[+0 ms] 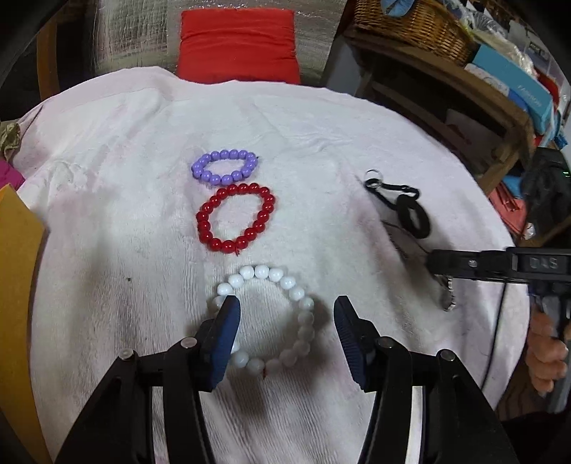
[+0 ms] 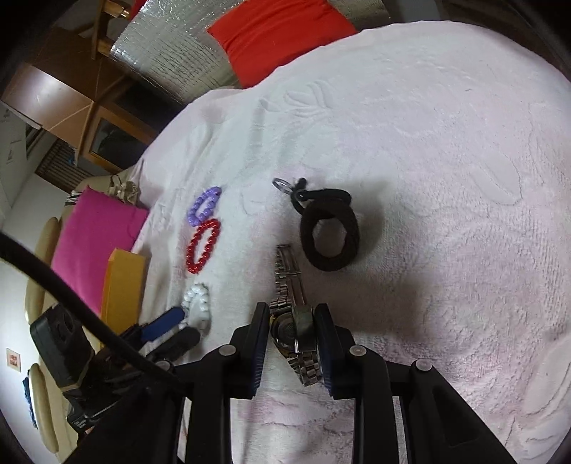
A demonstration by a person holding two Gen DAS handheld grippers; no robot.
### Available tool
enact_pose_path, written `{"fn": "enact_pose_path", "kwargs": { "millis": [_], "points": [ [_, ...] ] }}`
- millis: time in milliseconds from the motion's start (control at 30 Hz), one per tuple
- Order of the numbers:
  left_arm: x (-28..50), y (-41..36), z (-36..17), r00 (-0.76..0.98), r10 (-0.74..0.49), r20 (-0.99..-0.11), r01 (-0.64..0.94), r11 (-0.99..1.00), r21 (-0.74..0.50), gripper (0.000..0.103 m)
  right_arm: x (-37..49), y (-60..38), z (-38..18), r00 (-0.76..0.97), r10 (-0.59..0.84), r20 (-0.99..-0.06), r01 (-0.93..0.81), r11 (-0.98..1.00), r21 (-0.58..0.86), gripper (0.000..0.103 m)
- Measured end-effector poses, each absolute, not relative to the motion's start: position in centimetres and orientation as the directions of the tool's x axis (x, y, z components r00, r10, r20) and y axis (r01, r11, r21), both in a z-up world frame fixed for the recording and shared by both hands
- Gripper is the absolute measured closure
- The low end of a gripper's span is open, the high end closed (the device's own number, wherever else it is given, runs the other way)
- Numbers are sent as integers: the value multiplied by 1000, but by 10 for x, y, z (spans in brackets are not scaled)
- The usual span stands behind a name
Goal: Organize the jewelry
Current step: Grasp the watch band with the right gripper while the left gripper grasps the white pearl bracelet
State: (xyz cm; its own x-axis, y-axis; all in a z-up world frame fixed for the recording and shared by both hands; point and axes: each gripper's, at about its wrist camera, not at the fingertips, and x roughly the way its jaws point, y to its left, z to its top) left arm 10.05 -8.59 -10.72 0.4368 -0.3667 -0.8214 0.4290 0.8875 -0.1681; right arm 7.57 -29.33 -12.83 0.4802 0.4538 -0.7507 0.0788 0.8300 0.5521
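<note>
Three bead bracelets lie in a line on the white towel [image 1: 125, 178]: purple [image 1: 225, 166], red [image 1: 236, 217] and white [image 1: 266, 317]. My left gripper [image 1: 287, 314] is open just above the white bracelet, its left finger over the bracelet's left side. My right gripper [image 2: 291, 321] is shut on a metal wristwatch [image 2: 291, 314], whose strap trails forward on the towel [image 2: 446, 178]. A black band with a clip and small ring [image 2: 330, 228] lies just ahead of the watch. The bracelets also show in the right wrist view: purple [image 2: 203, 206], red [image 2: 202, 246], white [image 2: 197, 303].
A red cushion [image 1: 237, 43] lies past the towel's far edge. An orange box [image 1: 18, 285] sits at the left, with a pink cloth [image 2: 92, 242] behind it. Wooden shelves with a wicker basket [image 1: 417, 21] and boxes stand at the right.
</note>
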Motion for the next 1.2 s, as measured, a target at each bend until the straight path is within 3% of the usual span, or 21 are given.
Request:
{"fn": "enact_pose_path", "kwargs": {
  "millis": [300, 333, 400, 567, 800, 900, 1000, 1200],
  "points": [
    [95, -92, -109, 451, -341, -825, 455, 883, -116, 49, 79, -288, -127, 468, 446, -763, 64, 844, 532, 75],
    [94, -94, -108, 450, -344, -824, 464, 879, -114, 52, 79, -287, -128, 465, 445, -765, 61, 846, 529, 75],
    [89, -98, -108, 441, -357, -823, 480, 869, -119, 73, 79, -285, -128, 466, 441, -767, 60, 849, 525, 75],
    [80, -106, -107, 456, -337, -824, 521, 852, -60, 92, 79, -289, -128, 470, 439, -766, 69, 846, 528, 74],
    [81, -88, -98, 459, -380, -803, 503, 856, -118, 93, 80, -267, -123, 484, 344, -805, 17, 916, 401, 71],
    [81, -70, -87, 468, -433, -771, 490, 852, -181, 93, 80, -261, -122, 494, 298, -817, 9, 938, 347, 78],
    [85, -60, -79, 475, -466, -747, 476, 850, -227, 93, 79, -263, -117, 512, 305, -803, 5, 934, 358, 90],
    [83, -35, -66, 498, -501, -708, 460, 845, -274, 93, 79, -274, -110, 528, 399, -750, 23, 876, 482, 90]
  ]
}}
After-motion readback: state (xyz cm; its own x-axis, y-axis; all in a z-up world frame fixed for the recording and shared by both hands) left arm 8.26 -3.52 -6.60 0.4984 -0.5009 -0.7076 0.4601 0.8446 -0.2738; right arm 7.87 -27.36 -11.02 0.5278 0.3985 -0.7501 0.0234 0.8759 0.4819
